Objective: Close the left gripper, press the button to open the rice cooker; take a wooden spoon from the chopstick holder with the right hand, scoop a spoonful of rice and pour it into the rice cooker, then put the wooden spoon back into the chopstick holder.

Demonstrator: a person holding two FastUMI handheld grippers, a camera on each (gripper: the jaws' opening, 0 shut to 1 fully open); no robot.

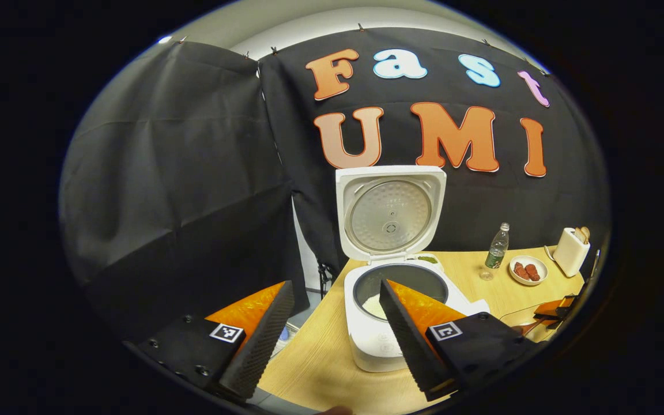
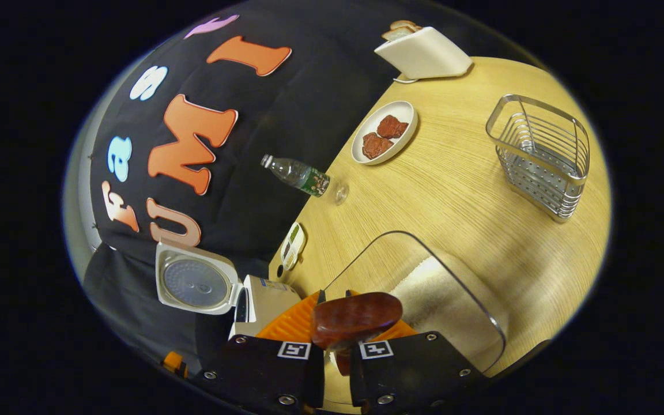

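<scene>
The white rice cooker point(image 1: 378, 340) stands on the wooden table with its lid point(image 1: 389, 213) swung up; a little rice lies in its dark inner pot point(image 1: 375, 305). My left gripper point(image 1: 335, 283) hangs open just in front of it, with nothing between its fingers. My right gripper point(image 2: 343, 323) is shut on a dark wooden spoon point(image 2: 357, 316). The spoon's head sits over the near edge of a clear container of rice point(image 2: 441, 294). I cannot tell whether the spoon carries rice. A metal wire holder point(image 2: 539, 155) stands to the far right, and the cooker point(image 2: 196, 283) is at the left.
Along the back of the table point(image 2: 453, 190) are a plastic bottle point(image 2: 297, 173), a plate with brown meat pieces point(image 2: 384, 134), a white toaster with bread point(image 2: 424, 53) and a small dish point(image 2: 293, 245). The table's left edge lies beside the cooker.
</scene>
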